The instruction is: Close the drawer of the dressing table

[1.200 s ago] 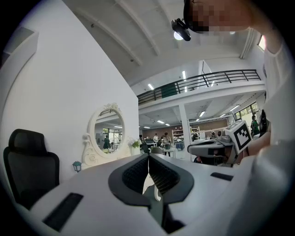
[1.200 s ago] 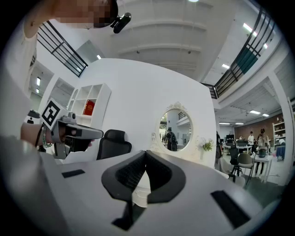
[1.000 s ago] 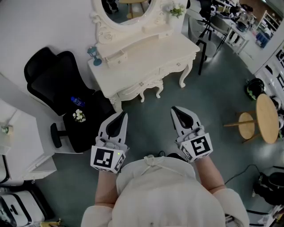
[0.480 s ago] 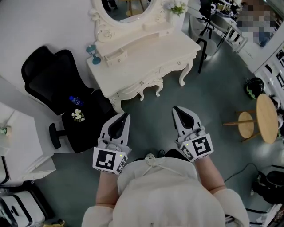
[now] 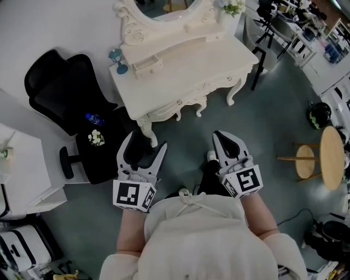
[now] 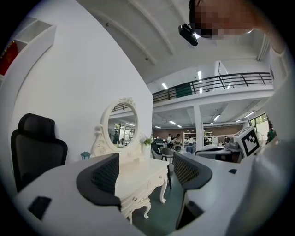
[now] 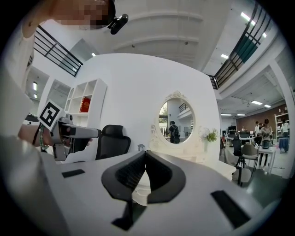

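While my left gripper sits low in the centre-left of the head view, its jaws are opening and stand wide apart with nothing caught between them; through the gap in the left gripper view I only see the table well beyond; my right gripper is beside it at centre-right, jaws clenched tip to tip on nothing; both point level towards the table and are well apart from it, over the grey floor; the table fills the upper middle of the head view, white, with curled legs and an oval mirror at the top edge; the drawer is the small one in the raised tier near the table's left end, jutting out a little from its row; a teal ornament stands just left of it; a black chair is at the upper left, with a blue bottle on its seat; a round stool sits at the right edge.
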